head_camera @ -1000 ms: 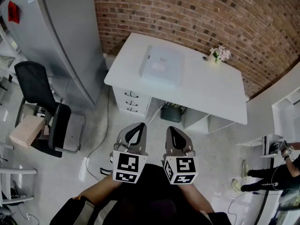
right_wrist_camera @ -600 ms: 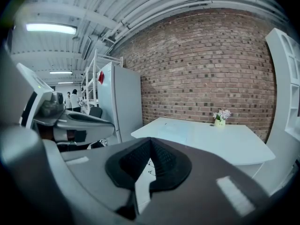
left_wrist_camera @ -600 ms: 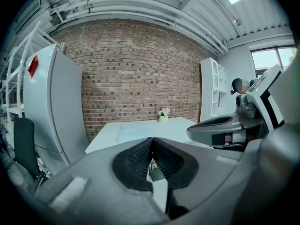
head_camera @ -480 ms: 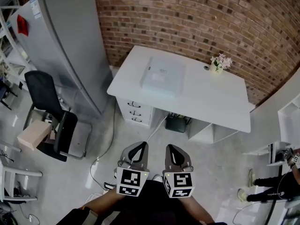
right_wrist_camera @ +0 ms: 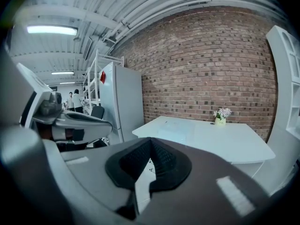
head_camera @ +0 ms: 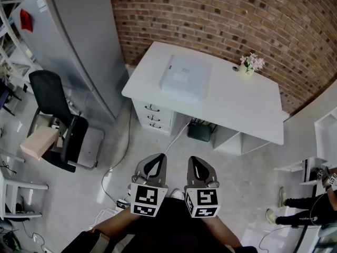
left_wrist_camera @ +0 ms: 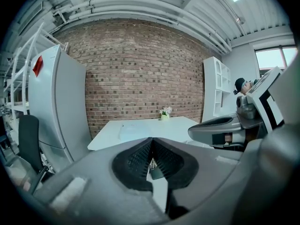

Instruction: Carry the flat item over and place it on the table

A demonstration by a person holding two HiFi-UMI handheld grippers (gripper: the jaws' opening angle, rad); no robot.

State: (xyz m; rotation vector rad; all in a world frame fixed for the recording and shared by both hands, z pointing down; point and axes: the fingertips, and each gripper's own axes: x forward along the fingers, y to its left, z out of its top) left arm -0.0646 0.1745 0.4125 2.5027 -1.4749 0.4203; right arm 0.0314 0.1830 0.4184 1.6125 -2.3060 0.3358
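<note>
Fingers on our left gripper (head_camera: 157, 158) and right gripper (head_camera: 194, 161) are pressed together, holding nothing. We count one flat pale rectangular item (head_camera: 186, 77), lying on the one white desk (head_camera: 247, 109), which also bears one small flower pot (head_camera: 249, 65). Our forearms are cut off at the bottom edge.

Open floor (head_camera: 158, 144) is left before the white table (head_camera: 247, 107), whose right half lies bare. Its left is taken up by a flat pale item (head_camera: 185, 77), its back edge by a flower pot (head_camera: 249, 65).
</note>
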